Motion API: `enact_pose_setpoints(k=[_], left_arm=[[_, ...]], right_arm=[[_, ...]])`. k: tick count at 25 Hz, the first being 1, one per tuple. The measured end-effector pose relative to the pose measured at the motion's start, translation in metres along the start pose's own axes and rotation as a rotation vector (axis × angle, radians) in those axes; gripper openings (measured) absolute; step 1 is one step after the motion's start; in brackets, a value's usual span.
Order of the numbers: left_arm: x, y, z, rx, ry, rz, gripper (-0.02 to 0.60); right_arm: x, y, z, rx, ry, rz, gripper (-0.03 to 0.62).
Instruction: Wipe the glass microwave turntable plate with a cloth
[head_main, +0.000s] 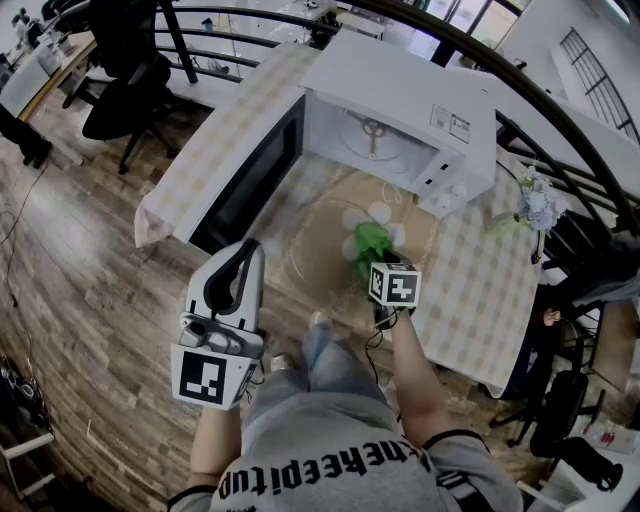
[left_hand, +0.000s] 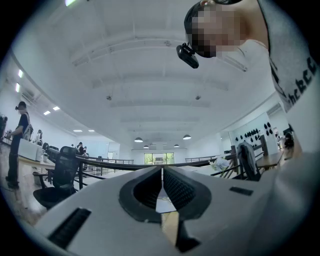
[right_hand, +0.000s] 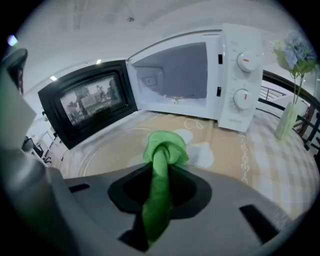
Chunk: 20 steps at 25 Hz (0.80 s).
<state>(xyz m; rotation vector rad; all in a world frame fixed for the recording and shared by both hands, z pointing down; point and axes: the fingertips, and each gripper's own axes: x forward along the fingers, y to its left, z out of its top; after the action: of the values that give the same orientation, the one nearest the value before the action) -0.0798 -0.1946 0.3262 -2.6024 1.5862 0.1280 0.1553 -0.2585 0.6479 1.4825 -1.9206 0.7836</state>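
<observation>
A green cloth (right_hand: 162, 150) is seen pinched between the jaws of the right gripper (right_hand: 160, 172), over the glass turntable plate (right_hand: 102, 152), which lies on the table before the open microwave (right_hand: 235, 75). Only in the left gripper view is the left gripper (left_hand: 162, 176) shown clenched on nothing and aimed at the ceiling.

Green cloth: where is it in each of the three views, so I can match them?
Head view: green cloth right of centre, over the glass plate.
Left gripper view: not in it.
Right gripper view: centre, clamped in the right hand-held gripper.
Shared landmark: the open white microwave, behind the cloth in head and right gripper views.
</observation>
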Motion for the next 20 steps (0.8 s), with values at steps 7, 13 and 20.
enact_pose_setpoints(k=[7, 13, 20], left_arm=[[-0.004, 0.002, 0.009, 0.002, -0.032, 0.017, 0.012], [-0.012, 0.0, 0.011, 0.001, -0.033, 0.017, 0.012], [-0.022, -0.001, 0.016, 0.006, -0.041, 0.019, 0.012]], right_arm=[[-0.004, -0.019, -0.002, -0.015, -0.001, -0.079, 0.086], [-0.014, 0.026, 0.0, -0.009, 0.0, 0.013, 0.086], [-0.022, 0.155, -0.029, -0.13, 0.034, 0.258, 0.086]])
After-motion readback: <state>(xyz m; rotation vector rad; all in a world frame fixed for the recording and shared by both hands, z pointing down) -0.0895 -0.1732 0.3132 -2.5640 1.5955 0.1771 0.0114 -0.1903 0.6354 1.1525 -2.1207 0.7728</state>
